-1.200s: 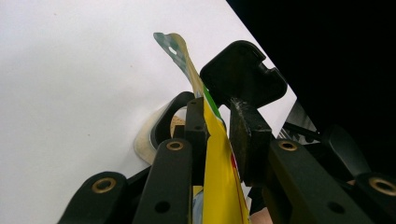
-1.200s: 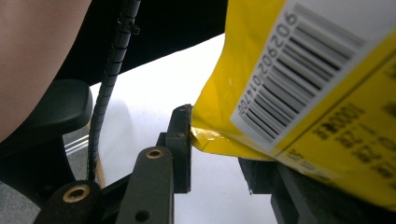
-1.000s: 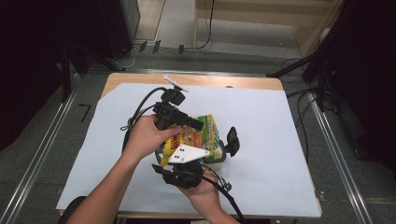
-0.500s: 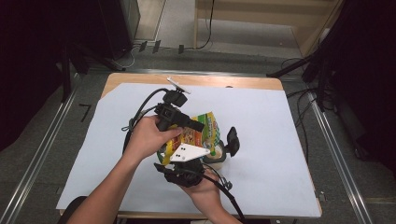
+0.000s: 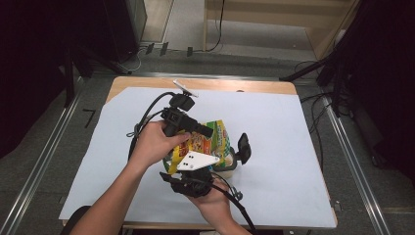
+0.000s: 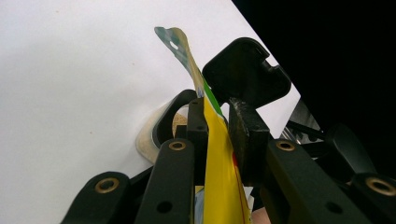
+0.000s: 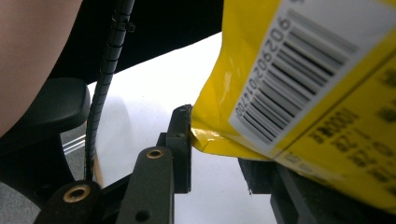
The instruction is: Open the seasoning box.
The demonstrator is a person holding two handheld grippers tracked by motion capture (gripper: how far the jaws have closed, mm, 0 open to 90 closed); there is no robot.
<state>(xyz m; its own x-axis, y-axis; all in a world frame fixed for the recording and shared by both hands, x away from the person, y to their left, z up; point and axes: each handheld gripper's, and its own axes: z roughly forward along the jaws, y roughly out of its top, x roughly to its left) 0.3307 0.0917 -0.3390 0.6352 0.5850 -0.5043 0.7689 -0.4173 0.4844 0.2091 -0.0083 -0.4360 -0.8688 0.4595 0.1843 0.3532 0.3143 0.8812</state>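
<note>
Pinching the yellow snack bag (image 6: 219, 177) along its sealed edge, the left gripper (image 5: 203, 132) has both jaws pressed flat against the foil, with the bag's top corner sticking up beyond them over the white-covered worktop (image 5: 293, 147). Near the middle of the worktop the bag is held up between the two hands, its printed face turned upward. Further right, the right gripper (image 5: 230, 164) has the bag's barcode corner (image 7: 299, 93) between its jaws, though whether they press on it I cannot tell.
</note>
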